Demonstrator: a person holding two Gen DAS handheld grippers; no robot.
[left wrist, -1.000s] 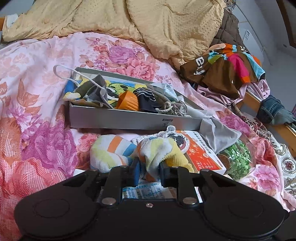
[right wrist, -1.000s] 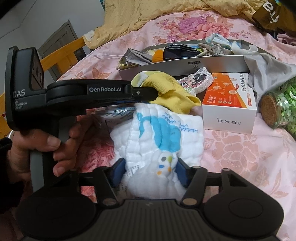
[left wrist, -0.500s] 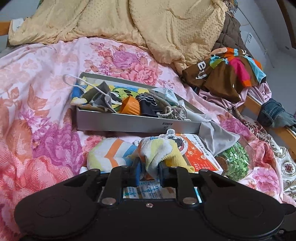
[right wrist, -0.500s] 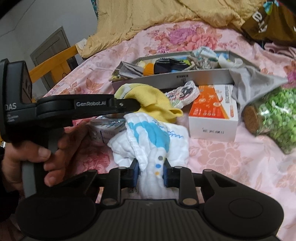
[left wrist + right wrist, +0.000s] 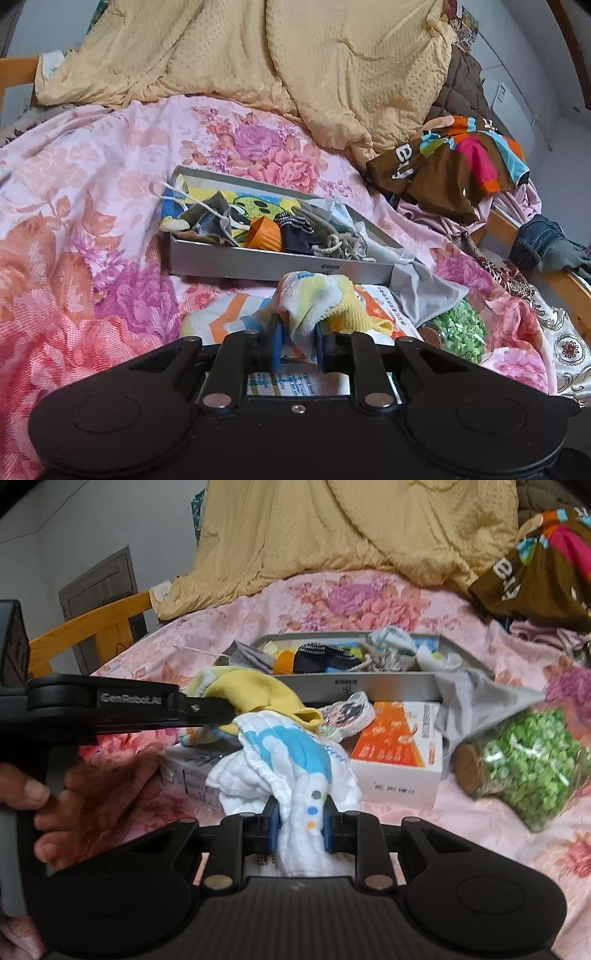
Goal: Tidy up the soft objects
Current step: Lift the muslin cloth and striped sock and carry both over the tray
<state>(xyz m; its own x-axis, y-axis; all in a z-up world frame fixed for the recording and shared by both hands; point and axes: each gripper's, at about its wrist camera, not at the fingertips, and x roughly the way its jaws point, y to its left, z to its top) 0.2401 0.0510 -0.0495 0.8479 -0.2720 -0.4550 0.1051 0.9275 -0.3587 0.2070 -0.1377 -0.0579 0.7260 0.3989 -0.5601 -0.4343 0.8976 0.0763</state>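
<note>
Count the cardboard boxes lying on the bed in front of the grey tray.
2. The orange-and-white box lies just in front of the grey tray, beside the jar of green bits. A white printed box lies left of it, mostly under cloths. Others may be hidden.

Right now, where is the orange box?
In the right wrist view the orange box lies on the bed, right of centre, just before the grey tray and left of the jar.

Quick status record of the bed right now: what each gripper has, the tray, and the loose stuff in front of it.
left gripper: shut on yellow-and-white cloth
right gripper: shut on white cloth with blue print
grey tray: on floral bedspread, already holds small soft items
orange-and-white box: in front of tray
jar of green pieces: on its side, right of box
</note>
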